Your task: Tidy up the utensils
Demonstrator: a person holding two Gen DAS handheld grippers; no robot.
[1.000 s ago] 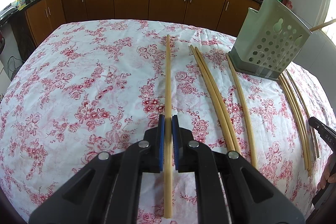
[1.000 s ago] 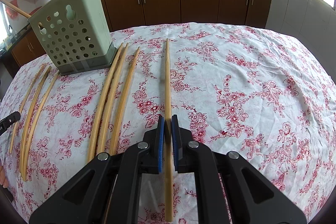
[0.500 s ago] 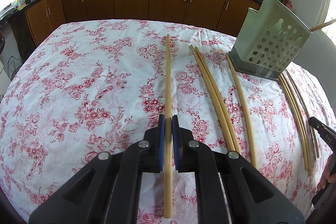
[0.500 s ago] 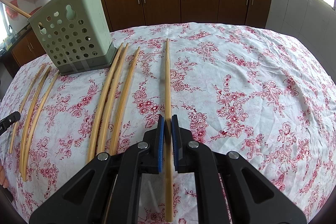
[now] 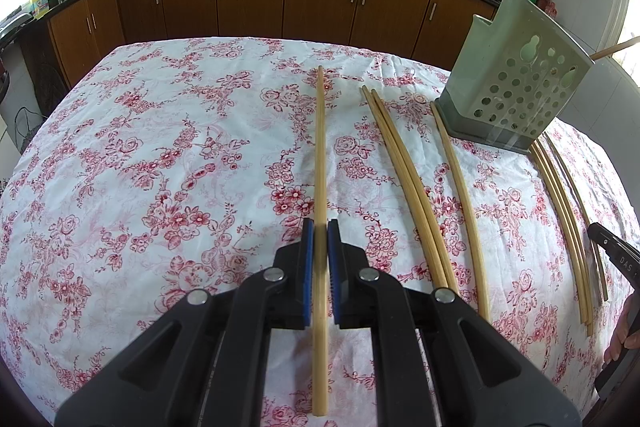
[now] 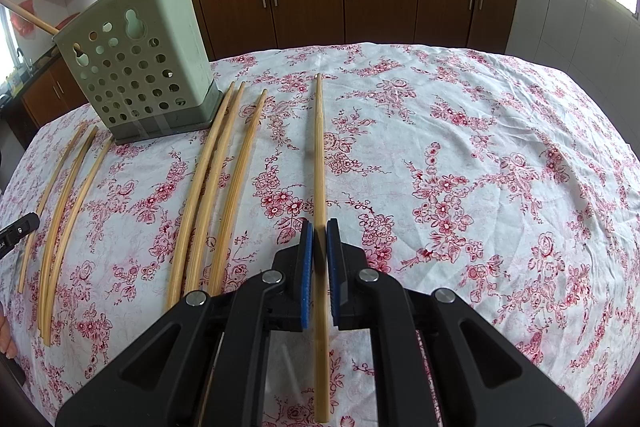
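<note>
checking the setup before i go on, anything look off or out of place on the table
The green holder stands tilted rather than upright, two chopsticks poking from its top. Loose chopsticks lie in rows on the floral cloth. Nothing is spilled or broken.

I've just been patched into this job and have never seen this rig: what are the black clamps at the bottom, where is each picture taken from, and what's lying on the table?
Each black clamp is a hand-held two-finger gripper with blue pads; a person carries one in each hand. A fisheye camera on each looks forward along its fingers. One picture is from the left gripper, the other from the right gripper. Each is shut on one long bamboo chopstick: the left chopstick and the right chopstick. On the red-flowered white tablecloth lie more loose bamboo chopsticks, beside a pale green perforated plastic utensil holder that already has sticks poking out.
</note>
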